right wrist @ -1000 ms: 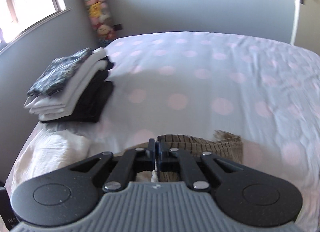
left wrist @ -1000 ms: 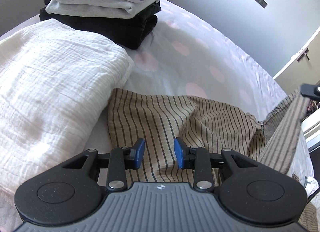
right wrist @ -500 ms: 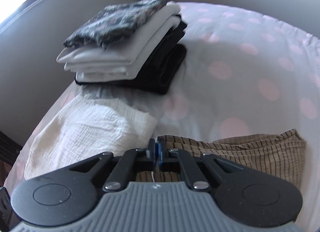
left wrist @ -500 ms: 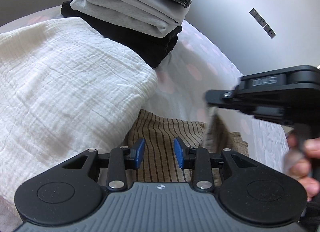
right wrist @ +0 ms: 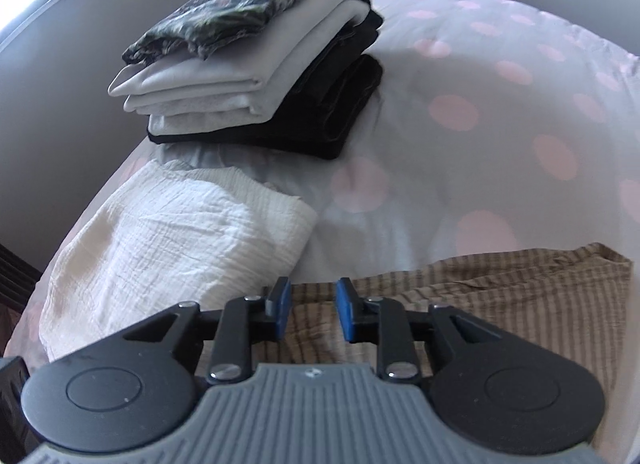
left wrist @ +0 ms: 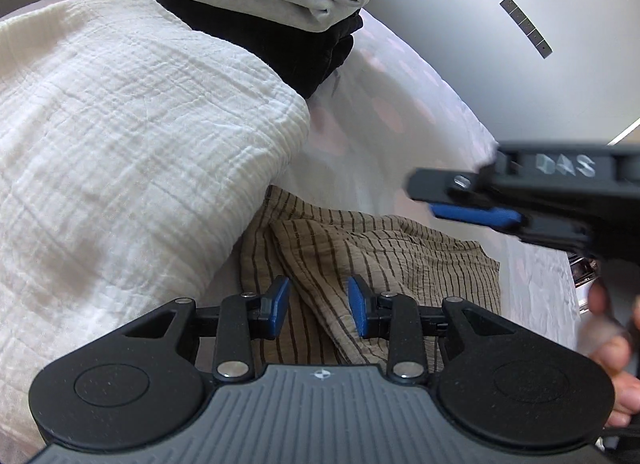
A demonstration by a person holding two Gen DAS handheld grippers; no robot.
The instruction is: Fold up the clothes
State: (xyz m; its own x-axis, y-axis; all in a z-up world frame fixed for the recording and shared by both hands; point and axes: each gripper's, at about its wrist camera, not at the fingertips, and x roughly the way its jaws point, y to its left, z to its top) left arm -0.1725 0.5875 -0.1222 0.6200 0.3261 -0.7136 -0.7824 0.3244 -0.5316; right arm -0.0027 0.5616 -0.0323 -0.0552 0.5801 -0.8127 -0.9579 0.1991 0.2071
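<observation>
A tan cloth with dark stripes [left wrist: 384, 248] [right wrist: 480, 296] lies folded over on the bed, just ahead of both grippers. My left gripper [left wrist: 319, 306] hovers low over its near part, open, nothing between the blue pads. My right gripper [right wrist: 309, 308] is open above the cloth's left end; in the left wrist view the right gripper [left wrist: 476, 216] reaches in from the right, held by a hand [left wrist: 612, 352].
A folded white crinkled cloth [left wrist: 132, 168] [right wrist: 176, 232] lies left of the striped one. Behind it stands a stack of folded clothes [right wrist: 256, 64] [left wrist: 280, 4], black below, grey and patterned on top. The bedsheet [right wrist: 500, 116] with pink dots stretches right; a grey wall is behind.
My right gripper carried the striped cloth's edge leftward over itself, then opened and let it go. The left gripper stayed open and moved closer to the white cloth.
</observation>
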